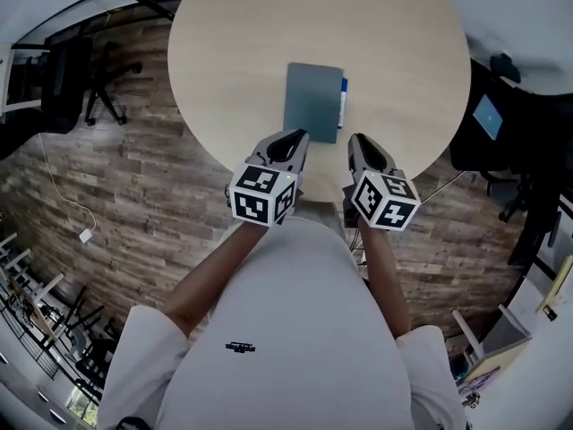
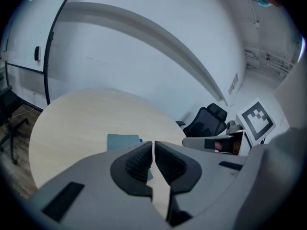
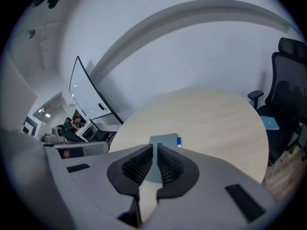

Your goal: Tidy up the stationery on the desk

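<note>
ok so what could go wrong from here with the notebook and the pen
1. The slim blue pen lies along the right edge of the grey-blue flat notebook, so grabbing either could knock the other, and the pen may roll.
2. The left gripper and right gripper are both shut and empty; reaching in like that would likely shove the notebook across the round pale wooden table rather than grasp it.

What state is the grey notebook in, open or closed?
Closed: the notebook lies flat, showing only its plain grey cover; no pages are visible.
</note>
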The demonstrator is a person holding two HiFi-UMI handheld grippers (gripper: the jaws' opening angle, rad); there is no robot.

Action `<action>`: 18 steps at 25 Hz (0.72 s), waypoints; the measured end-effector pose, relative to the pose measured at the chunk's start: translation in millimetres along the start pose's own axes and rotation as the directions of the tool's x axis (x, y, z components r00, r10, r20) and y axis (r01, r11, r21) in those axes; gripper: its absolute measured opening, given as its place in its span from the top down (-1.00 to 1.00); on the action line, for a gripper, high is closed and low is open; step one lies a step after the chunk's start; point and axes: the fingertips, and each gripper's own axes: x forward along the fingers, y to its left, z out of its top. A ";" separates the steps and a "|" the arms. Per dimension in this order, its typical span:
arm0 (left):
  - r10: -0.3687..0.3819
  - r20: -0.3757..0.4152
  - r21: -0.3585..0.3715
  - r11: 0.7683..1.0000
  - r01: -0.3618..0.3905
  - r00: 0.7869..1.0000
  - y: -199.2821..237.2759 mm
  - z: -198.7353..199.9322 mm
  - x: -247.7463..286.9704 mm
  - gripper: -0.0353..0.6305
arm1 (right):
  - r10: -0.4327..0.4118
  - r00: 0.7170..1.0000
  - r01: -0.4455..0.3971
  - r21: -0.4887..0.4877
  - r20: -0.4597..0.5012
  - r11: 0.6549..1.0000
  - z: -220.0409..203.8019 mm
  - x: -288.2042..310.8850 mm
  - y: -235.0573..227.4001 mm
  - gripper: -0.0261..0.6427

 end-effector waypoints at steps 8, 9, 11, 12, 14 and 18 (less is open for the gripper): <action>-0.031 0.050 0.016 0.999 0.030 0.998 -22.1 20.1 -54.1 0.80 | 0.006 0.997 0.001 -0.086 0.082 0.996 19.4 -49.6 45.4 0.78; -0.038 0.046 0.017 0.999 0.037 0.998 -23.6 19.9 -58.5 0.80 | 0.009 0.996 -0.001 -0.092 0.084 0.996 21.0 -52.7 49.7 0.78; -0.053 0.045 0.024 0.998 0.052 0.998 -26.9 22.0 -65.4 0.80 | 0.022 0.995 -0.013 -0.096 0.093 0.995 24.7 -57.9 57.2 0.78; -0.060 0.050 0.031 0.998 0.059 0.997 -28.7 24.4 -68.1 0.80 | 0.028 0.994 -0.017 -0.101 0.103 0.995 26.9 -60.9 60.1 0.78; -0.070 0.071 0.050 0.997 0.066 0.995 -31.8 32.7 -73.1 0.80 | 0.030 0.991 -0.013 -0.124 0.134 0.992 33.0 -67.6 66.6 0.78; -0.061 0.123 0.089 0.995 0.051 0.991 -34.4 46.8 -88.4 0.80 | 0.028 0.981 0.006 -0.174 0.193 0.985 36.6 -83.0 87.6 0.78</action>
